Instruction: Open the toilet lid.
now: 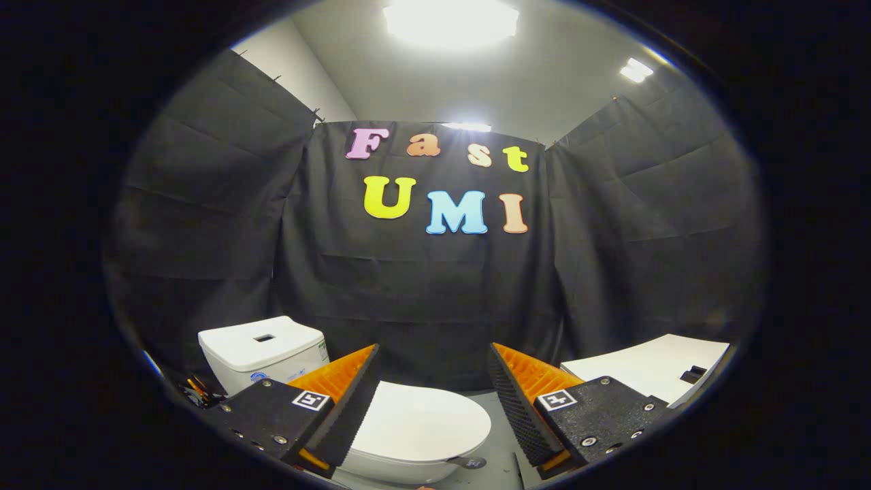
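1. Gripper view: the tool [433,401] is wide open. Its two fingers stand far apart, and they hold nothing.
2. The toilet [381,435] sits low down, just ahead of the fingers. It is white.
3. The toilet lid [422,422] is shut. It lies flat on the bowl, and its smooth top shows in the gap between the two fingers.
4. The left finger [350,401] covers the left side of the lid. I cannot tell if it touches the lid.
5. The right finger [520,401] is to the right of the lid and is not on it.
6. The tank [262,350] stands at the back of the toilet, beyond the left finger. It is white too, and it has a small dark hole on its flat top.
7. A small dark bit [469,463] sticks out from the front of the bowl. I cannot tell what it is.
8. A white counter [646,371] is on the right, beyond the right finger. A small black thing [694,374] lies near its far side.
9. The floor [500,449] beside the toilet is grey.
10. Black cloth [435,306] hangs all around as the wall behind the toilet.
11. Bright lights [449,20] shine on the ceiling above.
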